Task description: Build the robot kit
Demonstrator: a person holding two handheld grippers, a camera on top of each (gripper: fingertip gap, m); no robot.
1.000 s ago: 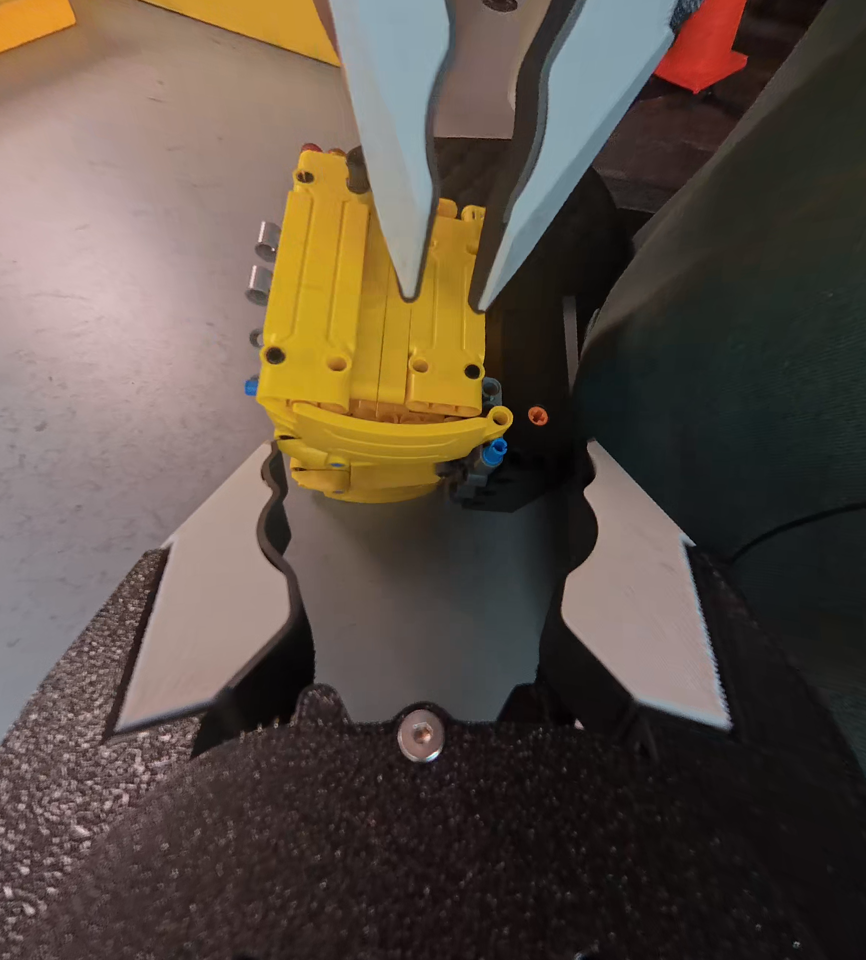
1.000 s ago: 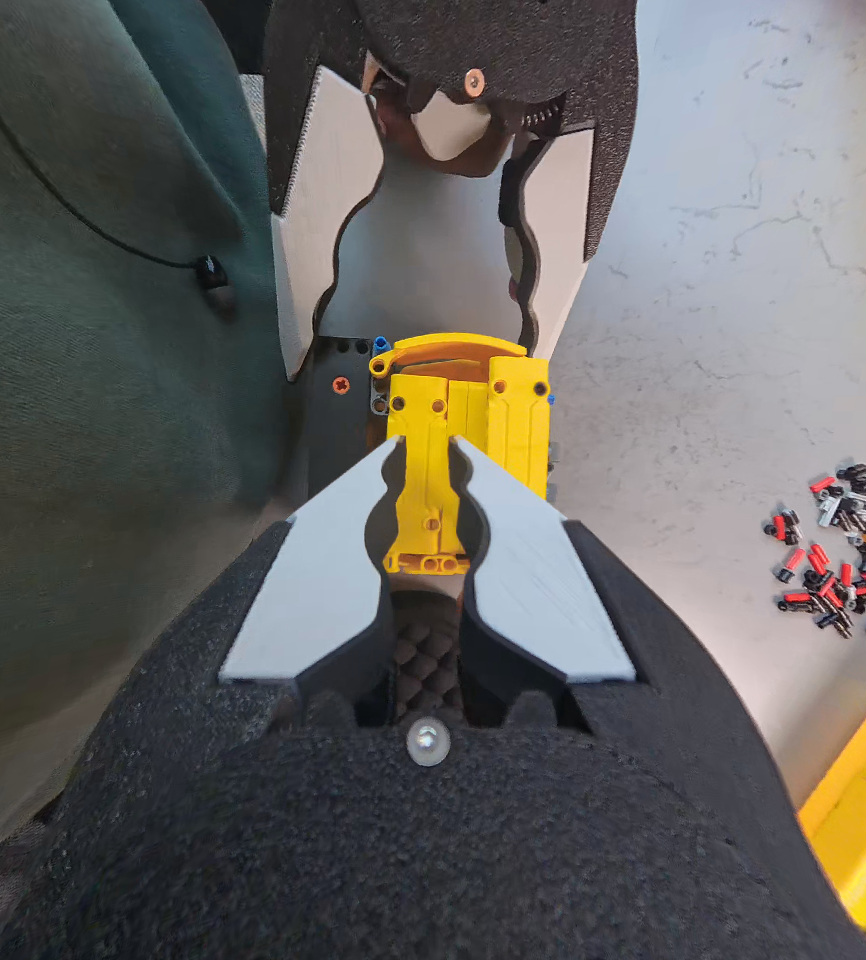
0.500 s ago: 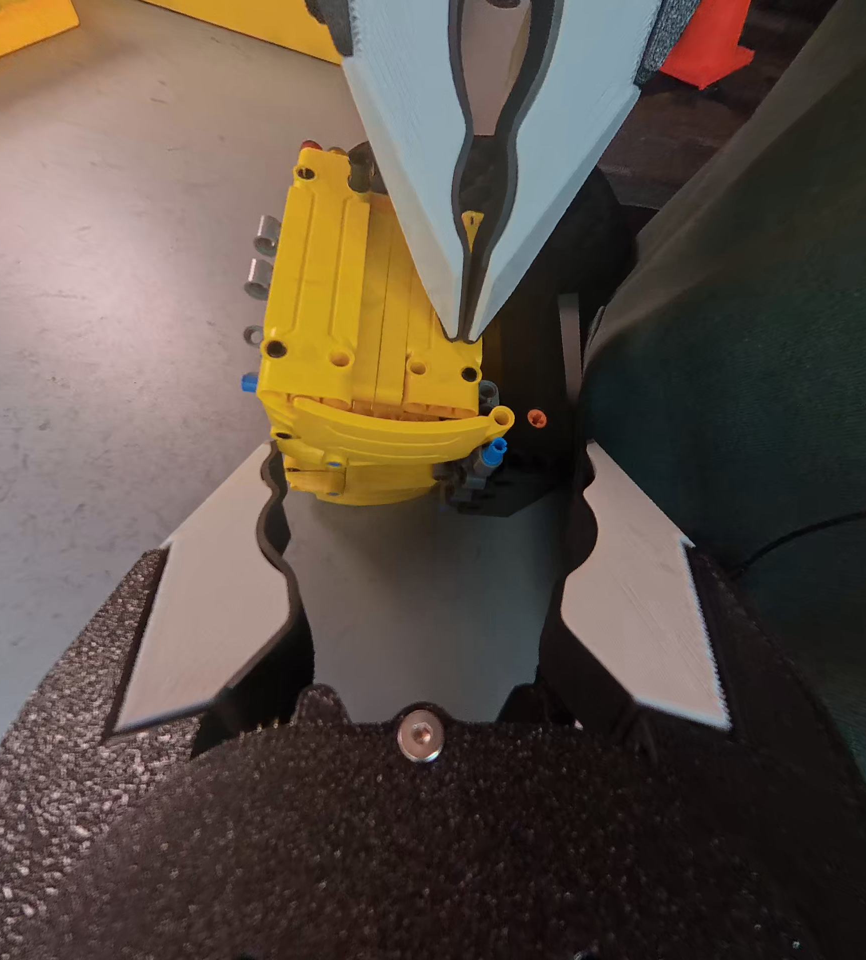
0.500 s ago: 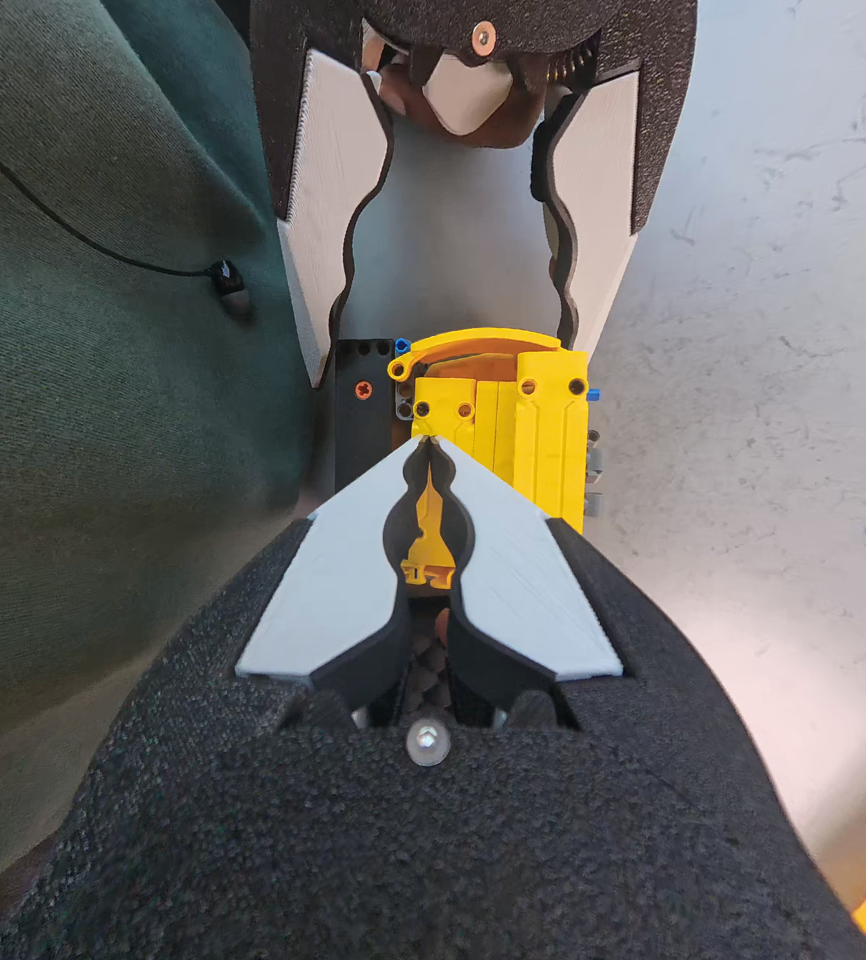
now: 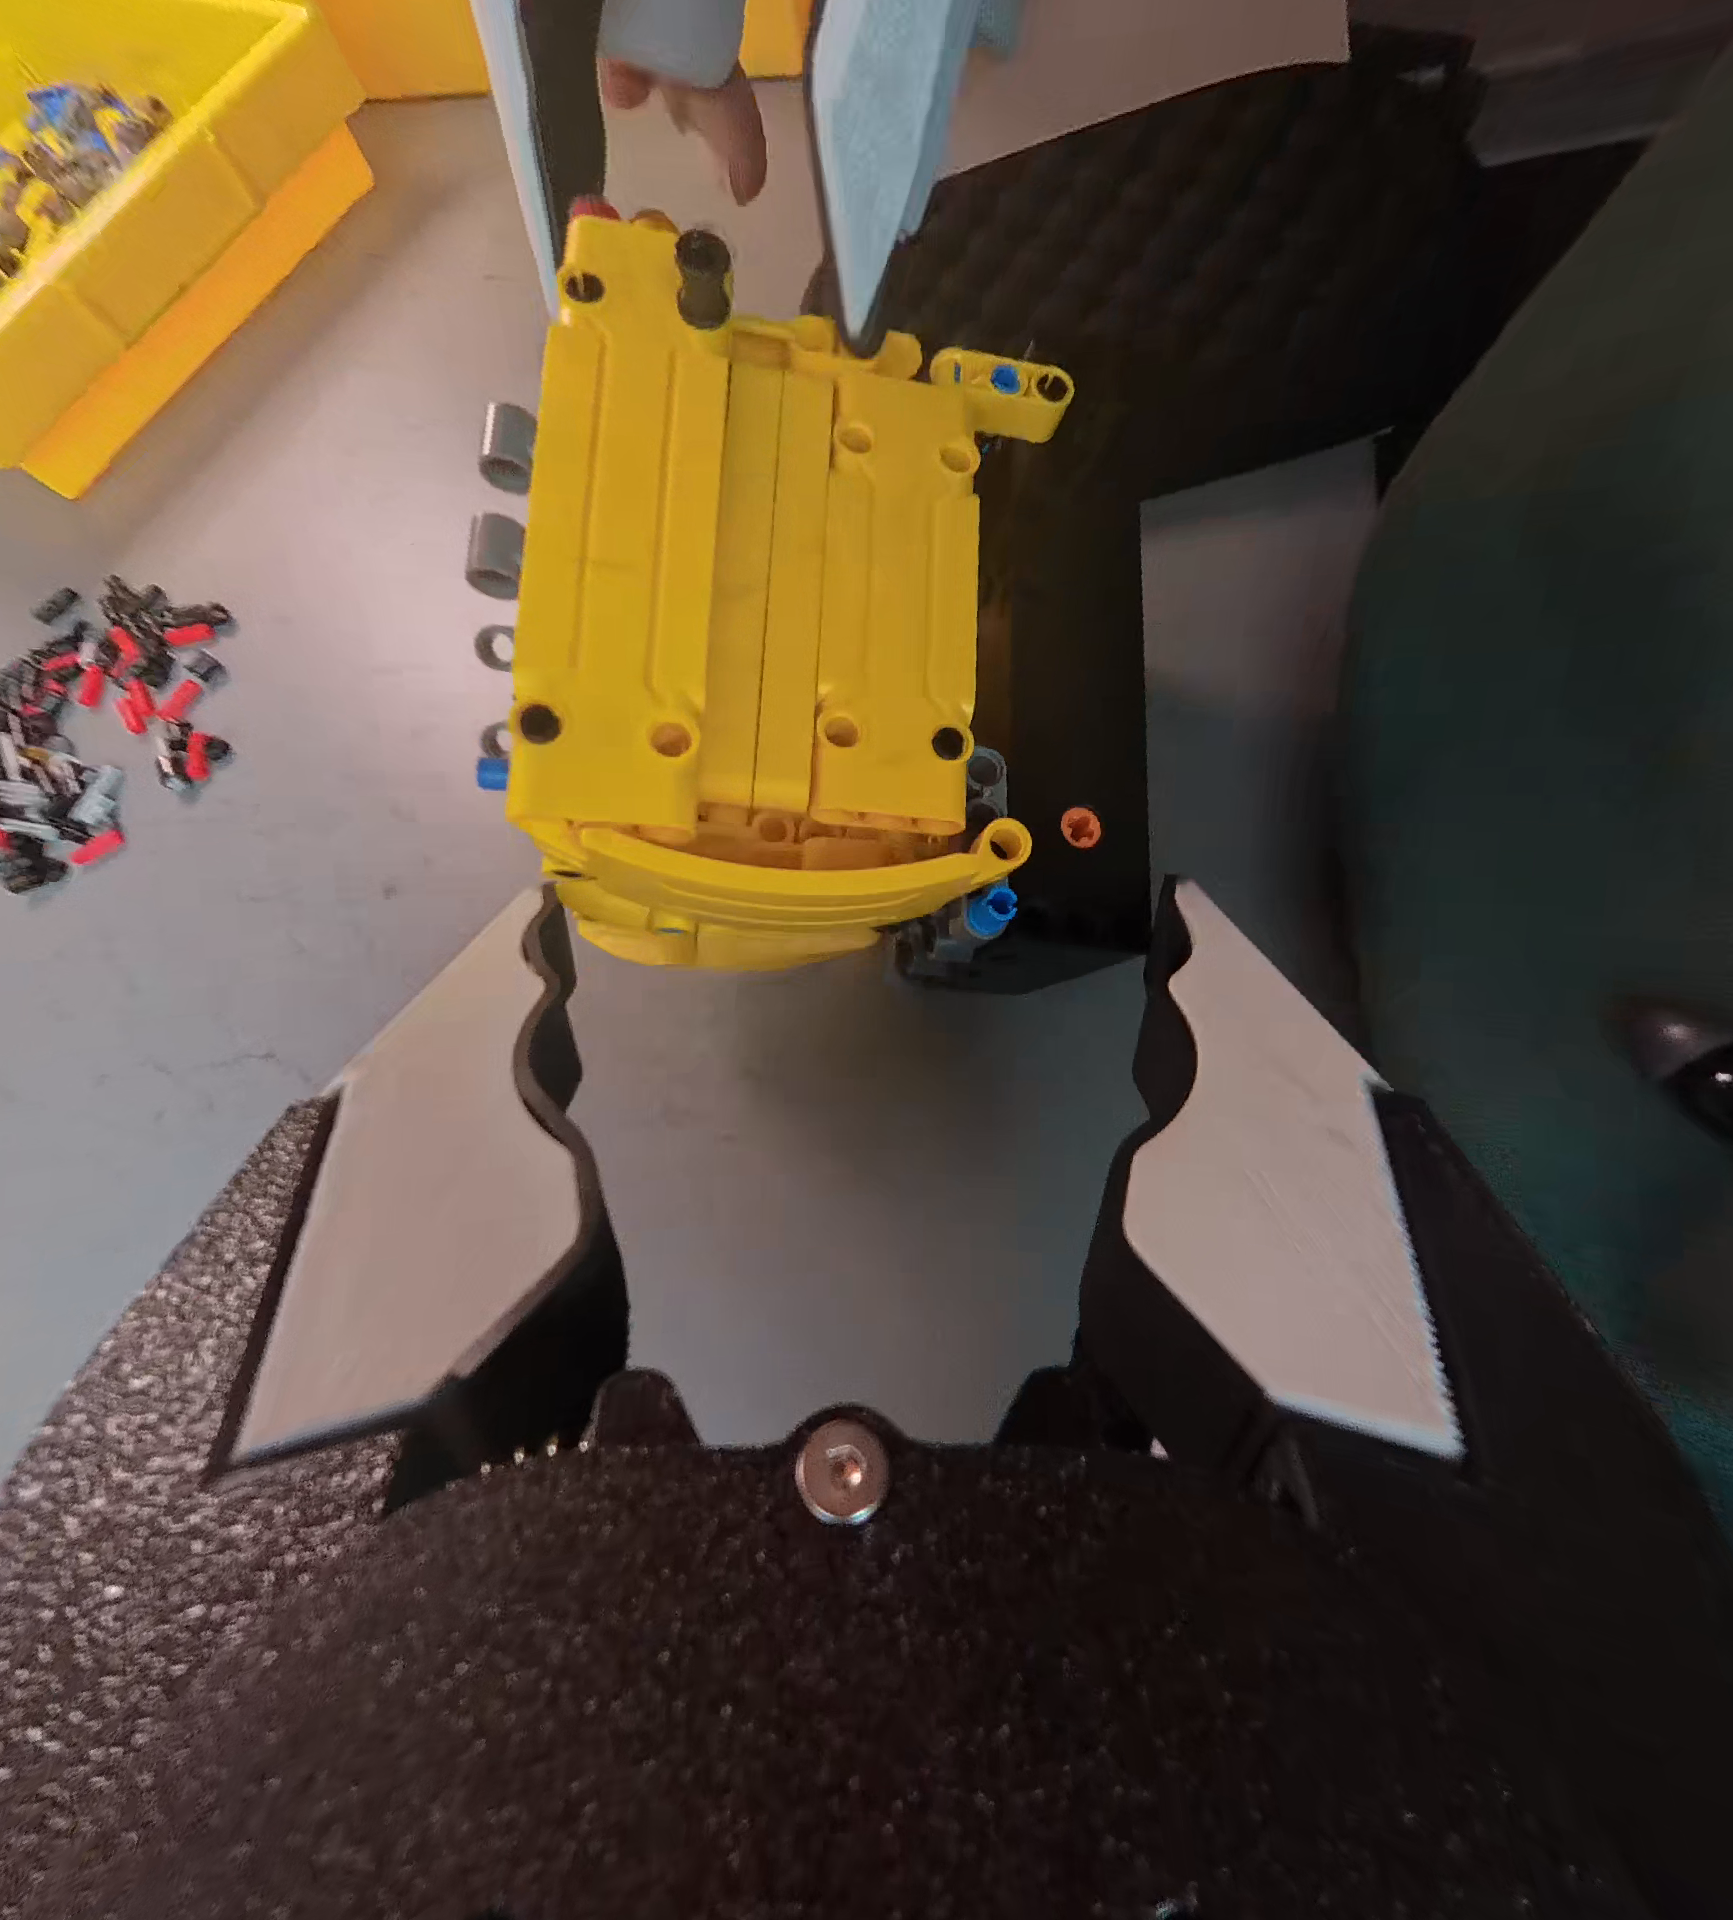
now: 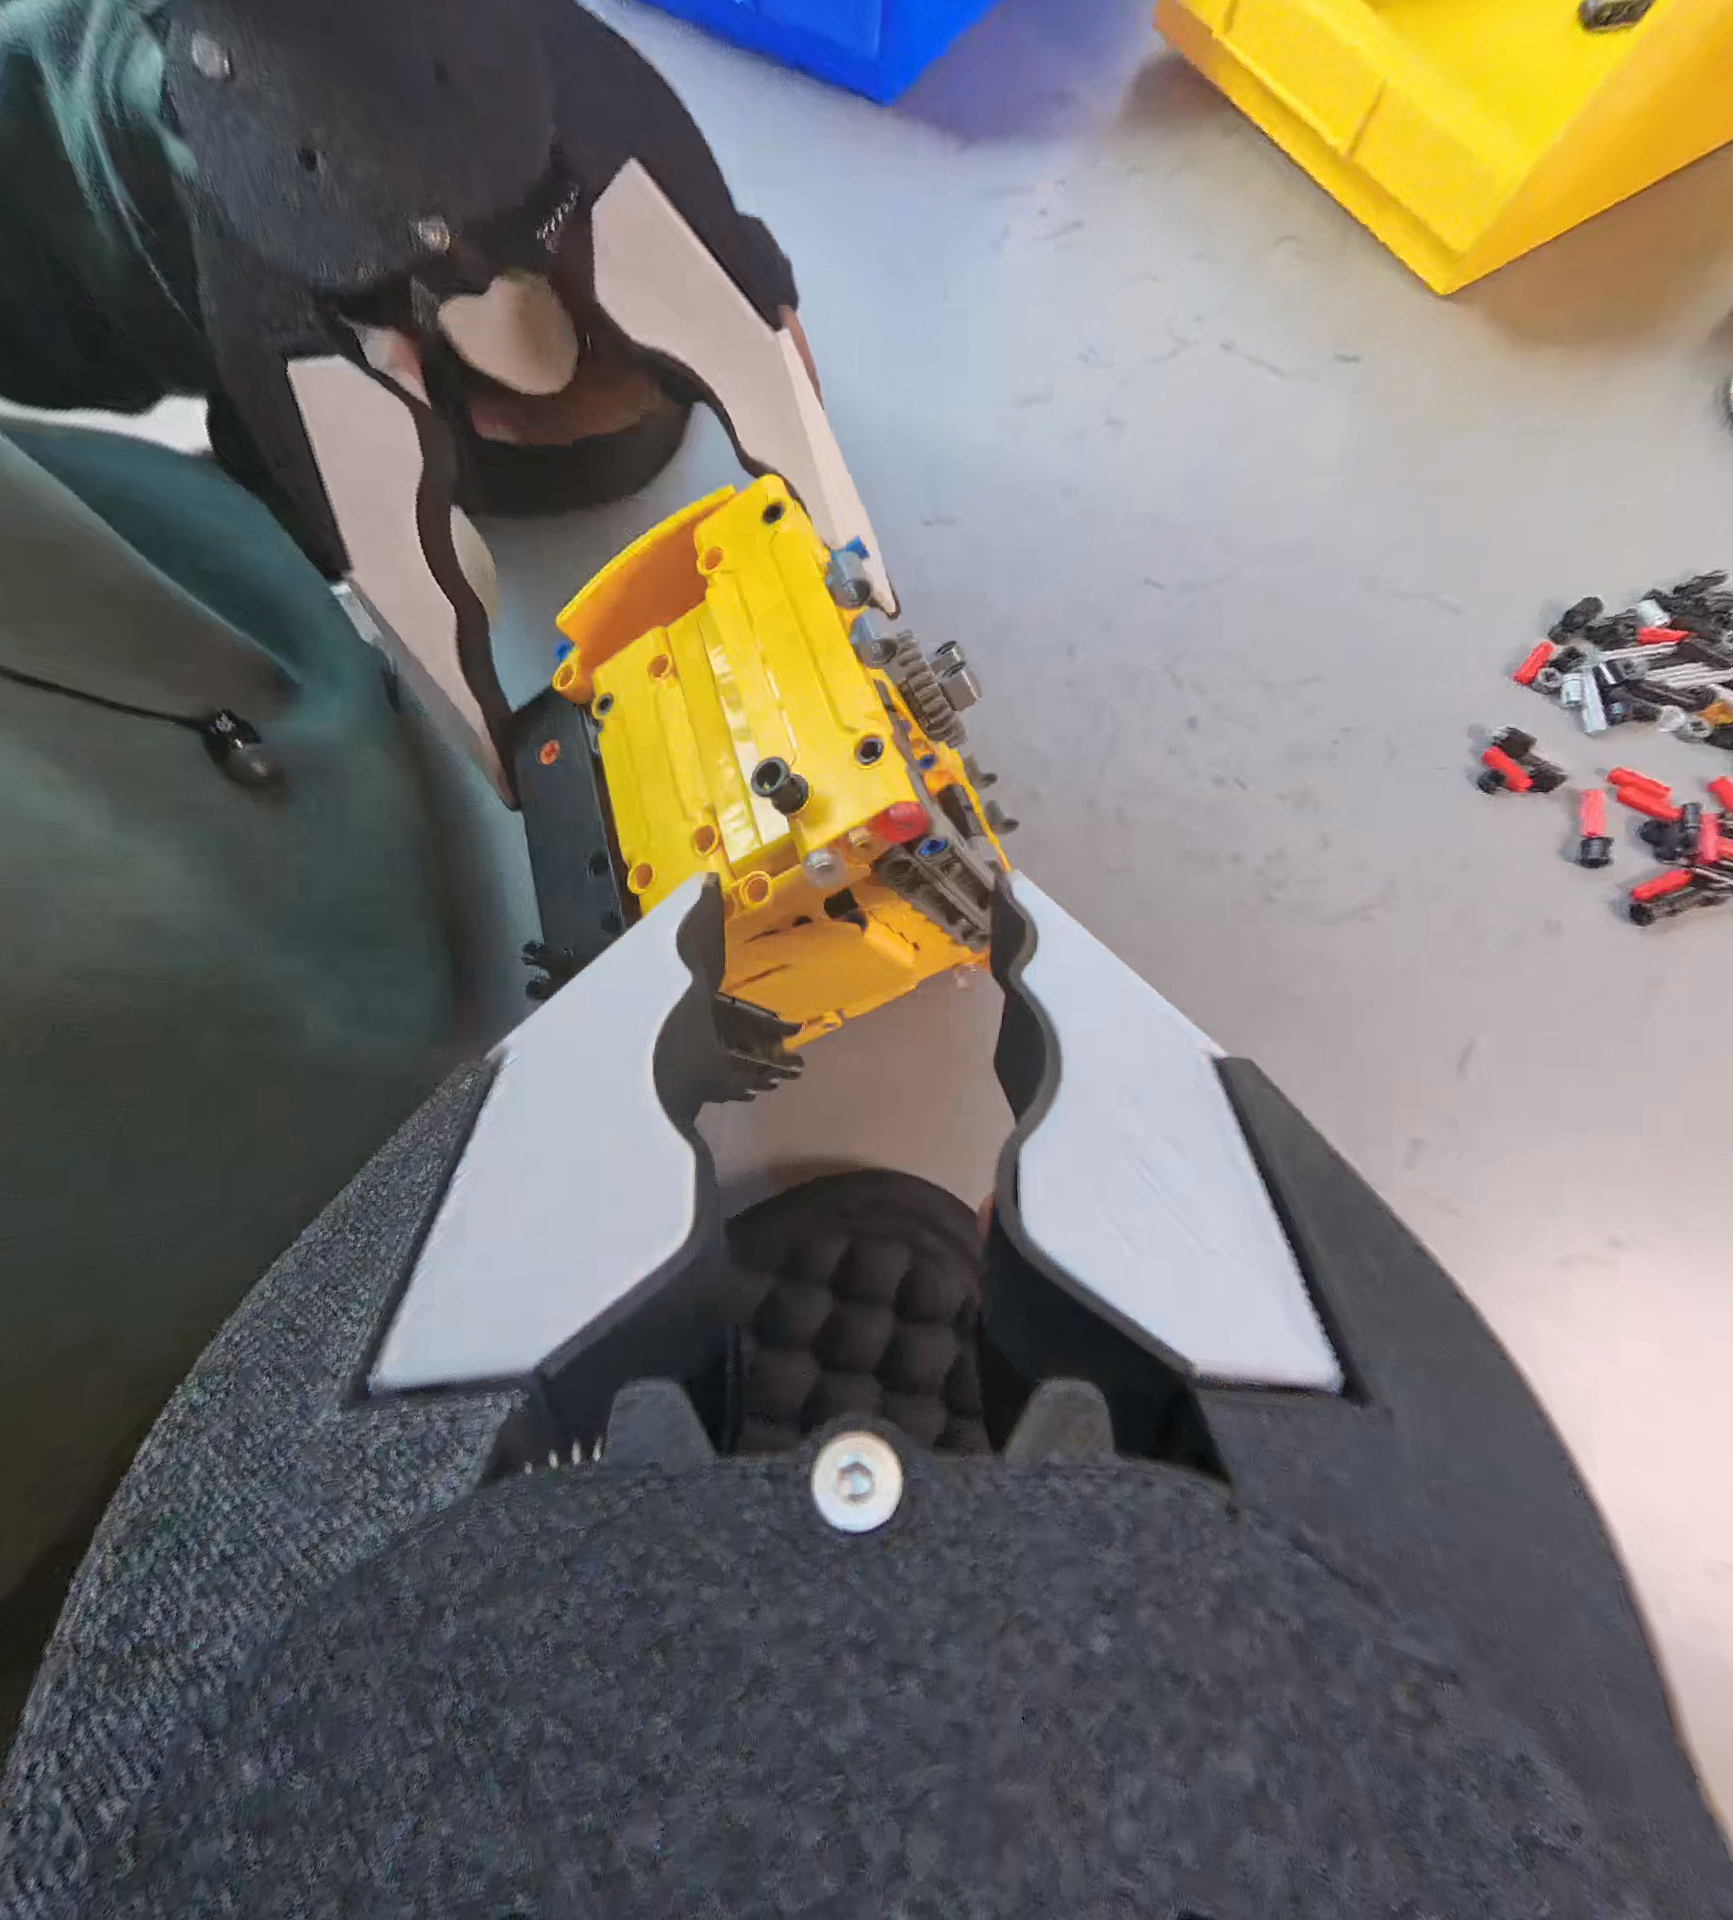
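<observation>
Yellow brick model (image 5: 748,592) between two spread grippers; neither grips

Left gripper (image 5: 857,904) & right gripper (image 6: 846,894) both agape at opp. ends; looks light, rigid plastic, pins prob. fragile; flat side panels best hold.

Yellow toy-brick assembly (image 5: 748,623) sitting upright on the grey desk (image 5: 218,1039), ribbed panels facing up, curved yellow piece at one end, grey gears and black, red, blue pins sticking out, black block touching one side
</observation>
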